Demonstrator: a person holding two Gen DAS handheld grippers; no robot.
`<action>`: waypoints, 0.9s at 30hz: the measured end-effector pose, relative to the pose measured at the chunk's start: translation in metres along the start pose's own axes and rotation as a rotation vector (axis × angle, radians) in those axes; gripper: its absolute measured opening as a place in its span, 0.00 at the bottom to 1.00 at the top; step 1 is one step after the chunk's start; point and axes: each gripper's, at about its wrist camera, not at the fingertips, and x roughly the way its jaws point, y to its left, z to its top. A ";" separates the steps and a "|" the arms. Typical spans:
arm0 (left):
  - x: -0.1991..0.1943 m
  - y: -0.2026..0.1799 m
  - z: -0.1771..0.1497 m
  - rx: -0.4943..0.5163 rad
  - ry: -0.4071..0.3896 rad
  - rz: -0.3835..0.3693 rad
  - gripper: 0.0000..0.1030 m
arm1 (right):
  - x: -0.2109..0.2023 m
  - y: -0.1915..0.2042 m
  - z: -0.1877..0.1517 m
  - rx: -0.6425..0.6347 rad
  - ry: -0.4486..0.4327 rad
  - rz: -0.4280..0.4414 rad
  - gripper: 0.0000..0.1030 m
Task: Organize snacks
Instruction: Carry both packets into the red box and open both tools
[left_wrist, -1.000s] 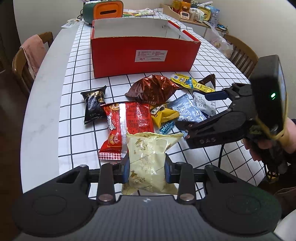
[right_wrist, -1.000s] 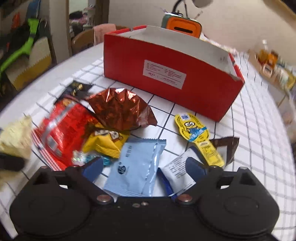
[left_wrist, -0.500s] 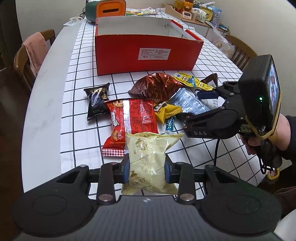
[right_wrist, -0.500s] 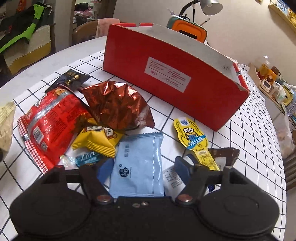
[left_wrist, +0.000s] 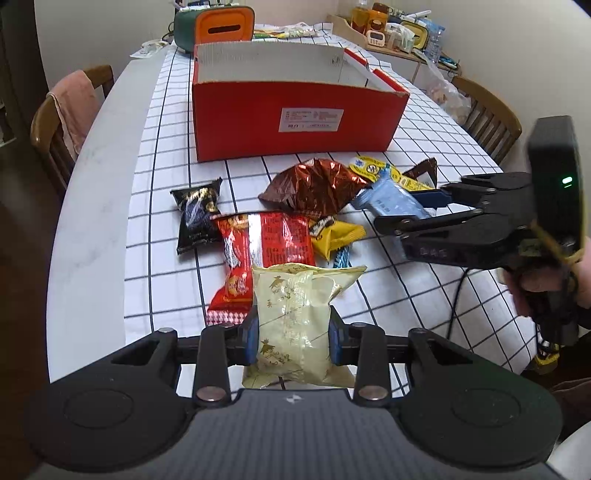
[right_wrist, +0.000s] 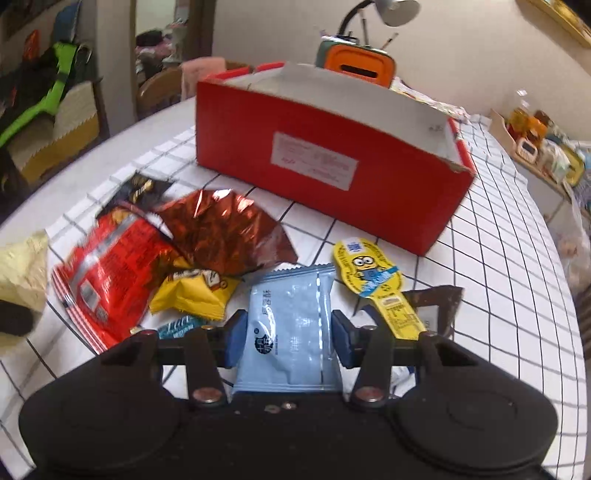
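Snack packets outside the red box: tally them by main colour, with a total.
Pale yellow packet, in the left gripper: 1
Light blue packet, in the right gripper: 1
Red: 1
Black: 1
Copper foil: 1
Bright yellow: 2
Dark brown: 1
Small teal: 1
Total: 9

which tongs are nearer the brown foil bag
Right. The right tongs, gripping the light blue packet, sit just beside the brown foil bag. The left tongs, holding the pale yellow bag, are farther back, beyond the red packet.
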 end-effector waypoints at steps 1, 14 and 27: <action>-0.001 -0.001 0.002 0.001 -0.005 0.001 0.33 | -0.005 -0.003 0.002 0.012 -0.006 0.003 0.46; -0.003 -0.016 0.064 0.021 -0.080 0.034 0.33 | -0.049 -0.049 0.050 0.079 -0.137 0.038 0.46; 0.029 -0.014 0.178 0.006 -0.111 0.165 0.33 | -0.017 -0.109 0.123 0.126 -0.170 0.055 0.46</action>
